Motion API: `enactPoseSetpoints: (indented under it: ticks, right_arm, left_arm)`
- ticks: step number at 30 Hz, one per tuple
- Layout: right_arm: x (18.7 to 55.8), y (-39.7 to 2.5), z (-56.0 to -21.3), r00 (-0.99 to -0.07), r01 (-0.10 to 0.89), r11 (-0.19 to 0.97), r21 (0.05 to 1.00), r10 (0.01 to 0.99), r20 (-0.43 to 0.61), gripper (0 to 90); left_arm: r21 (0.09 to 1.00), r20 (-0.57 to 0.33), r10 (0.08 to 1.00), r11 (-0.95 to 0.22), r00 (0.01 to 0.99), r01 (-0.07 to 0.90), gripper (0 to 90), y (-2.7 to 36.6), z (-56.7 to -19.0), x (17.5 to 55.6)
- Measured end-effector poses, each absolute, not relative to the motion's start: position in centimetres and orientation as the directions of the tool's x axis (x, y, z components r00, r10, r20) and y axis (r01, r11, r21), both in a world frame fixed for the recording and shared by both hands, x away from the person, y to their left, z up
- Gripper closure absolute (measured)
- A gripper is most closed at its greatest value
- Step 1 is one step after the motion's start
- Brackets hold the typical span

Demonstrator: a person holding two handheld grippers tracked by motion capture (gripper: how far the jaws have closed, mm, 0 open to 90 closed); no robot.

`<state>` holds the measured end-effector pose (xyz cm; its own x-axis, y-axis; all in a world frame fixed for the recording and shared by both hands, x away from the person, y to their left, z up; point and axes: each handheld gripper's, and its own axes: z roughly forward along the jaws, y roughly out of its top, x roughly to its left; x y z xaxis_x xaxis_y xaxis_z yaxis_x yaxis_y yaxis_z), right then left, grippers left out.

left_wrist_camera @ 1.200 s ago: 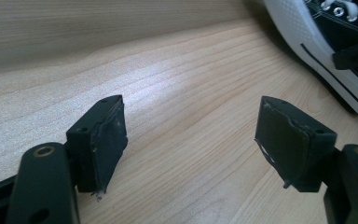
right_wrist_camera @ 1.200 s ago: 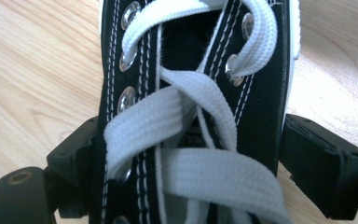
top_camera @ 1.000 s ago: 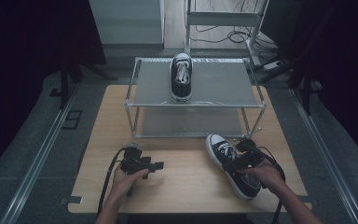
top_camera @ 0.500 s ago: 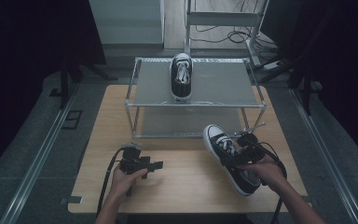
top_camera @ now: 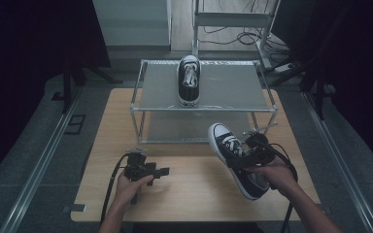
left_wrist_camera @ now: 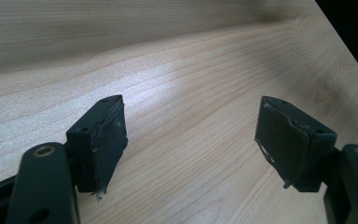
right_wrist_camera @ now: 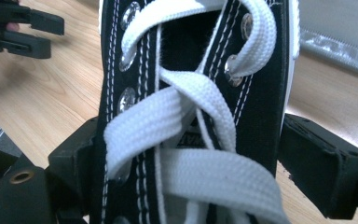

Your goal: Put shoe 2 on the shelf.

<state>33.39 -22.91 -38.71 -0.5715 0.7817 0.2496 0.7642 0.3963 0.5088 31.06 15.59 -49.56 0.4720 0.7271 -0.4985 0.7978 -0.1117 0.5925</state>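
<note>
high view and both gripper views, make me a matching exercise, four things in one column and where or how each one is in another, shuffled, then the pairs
Things
1. left gripper
2. right gripper
3. shoe on the rack
4. shoe at the right gripper

States
A. stands on the top shelf of the metal rack, toe toward the person
B. jaws wide apart above bare wood of the table
C. jaws closed on the laced upper of a shoe
D. held at the table's right side, toe pointing toward the rack

Pairs: 1-B, 2-C, 3-A, 4-D
</note>
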Motion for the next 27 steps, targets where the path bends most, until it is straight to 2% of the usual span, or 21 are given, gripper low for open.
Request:
enactPoseSetpoints:
  ticks: [27]
  right_arm:
    - [33.4, -21.1, -32.8, -0.630, 0.700, 0.404, 0.589, 0.738, 0.243, 13.7]
  left_arm:
    - [0.591, -0.509, 0.724, -0.099, 0.465, 0.801, 24.8, 15.8, -49.6, 31.1]
